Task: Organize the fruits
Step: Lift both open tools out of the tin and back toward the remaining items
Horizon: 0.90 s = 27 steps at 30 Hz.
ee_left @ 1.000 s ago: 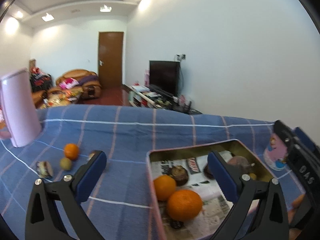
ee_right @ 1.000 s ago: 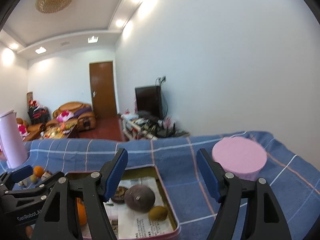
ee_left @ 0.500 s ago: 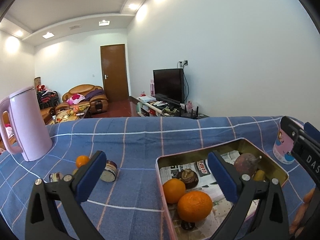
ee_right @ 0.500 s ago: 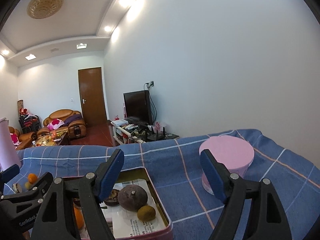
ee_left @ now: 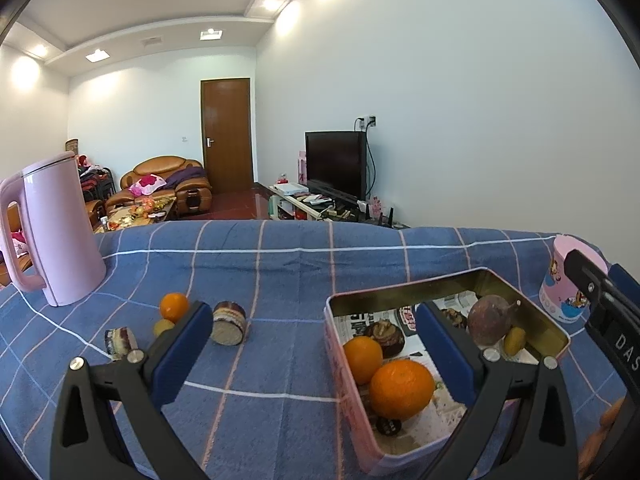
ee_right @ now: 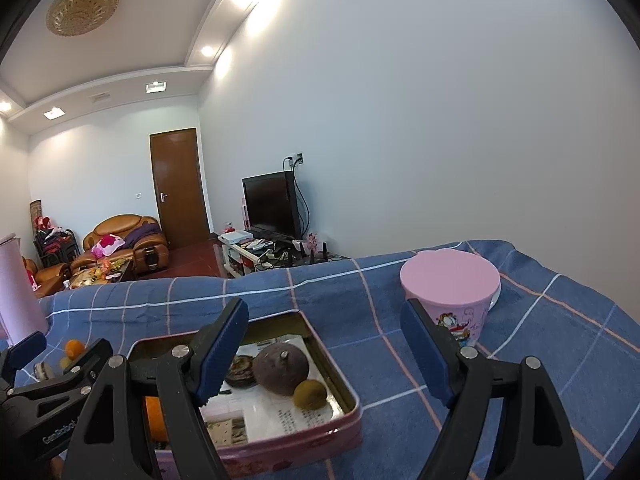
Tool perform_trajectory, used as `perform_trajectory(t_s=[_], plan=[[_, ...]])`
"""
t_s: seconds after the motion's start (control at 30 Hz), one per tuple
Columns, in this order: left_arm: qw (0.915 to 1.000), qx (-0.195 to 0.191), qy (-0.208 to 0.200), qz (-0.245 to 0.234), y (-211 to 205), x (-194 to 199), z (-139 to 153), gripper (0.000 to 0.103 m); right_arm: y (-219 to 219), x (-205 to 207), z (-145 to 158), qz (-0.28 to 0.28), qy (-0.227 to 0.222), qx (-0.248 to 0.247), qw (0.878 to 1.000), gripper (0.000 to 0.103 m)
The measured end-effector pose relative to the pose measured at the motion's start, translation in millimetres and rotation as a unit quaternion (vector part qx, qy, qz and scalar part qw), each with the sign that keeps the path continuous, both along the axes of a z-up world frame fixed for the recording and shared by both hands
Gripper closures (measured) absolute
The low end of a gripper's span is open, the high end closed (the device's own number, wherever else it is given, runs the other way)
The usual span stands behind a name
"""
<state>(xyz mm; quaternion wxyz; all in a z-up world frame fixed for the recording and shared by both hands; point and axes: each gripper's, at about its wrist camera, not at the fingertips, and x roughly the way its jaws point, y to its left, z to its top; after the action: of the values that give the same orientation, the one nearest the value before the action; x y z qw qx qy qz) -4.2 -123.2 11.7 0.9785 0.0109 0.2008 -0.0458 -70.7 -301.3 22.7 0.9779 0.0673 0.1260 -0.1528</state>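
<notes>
A pink tin [ee_left: 536, 312] lined with newspaper sits on the blue checked cloth. It holds two oranges [ee_left: 400, 388], a dark round fruit [ee_left: 490, 324], a small yellow-green fruit [ee_left: 515, 339] and a dark cake. It also shows in the right wrist view [ee_right: 340, 376]. Loose on the cloth at left lie a small orange [ee_left: 174, 307], a yellow-green fruit [ee_left: 163, 327] and two small cakes [ee_left: 229, 323]. My left gripper [ee_left: 314, 344] is open and empty, raised above the cloth at the tin's left edge. My right gripper [ee_right: 324, 348] is open and empty above the tin's right side.
A pink kettle [ee_left: 52, 232] stands at the far left. A pink lidded tub [ee_right: 452, 300] stands right of the tin. The table's far edge [ee_left: 320, 224] drops to a living room beyond.
Both grippers have risen and tilted up, so the table sits lower in both views. Both stay open. Nothing on the table has moved.
</notes>
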Motion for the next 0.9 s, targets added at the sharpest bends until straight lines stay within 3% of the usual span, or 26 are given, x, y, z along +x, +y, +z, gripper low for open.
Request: perform_trajectory(t_s=[0.4,0.9], plan=[[1.0000,-0.003,0.000,-0.009,20,-19,0,0.000,17,-16,0,-0.019,0.003,0.007,1.000,0.023],[0.9995,-0.005,0.030,-0.009,57,-17,-5,0.000,54,-18,0,-0.026,0.014,0.001,1.000,0.023]])
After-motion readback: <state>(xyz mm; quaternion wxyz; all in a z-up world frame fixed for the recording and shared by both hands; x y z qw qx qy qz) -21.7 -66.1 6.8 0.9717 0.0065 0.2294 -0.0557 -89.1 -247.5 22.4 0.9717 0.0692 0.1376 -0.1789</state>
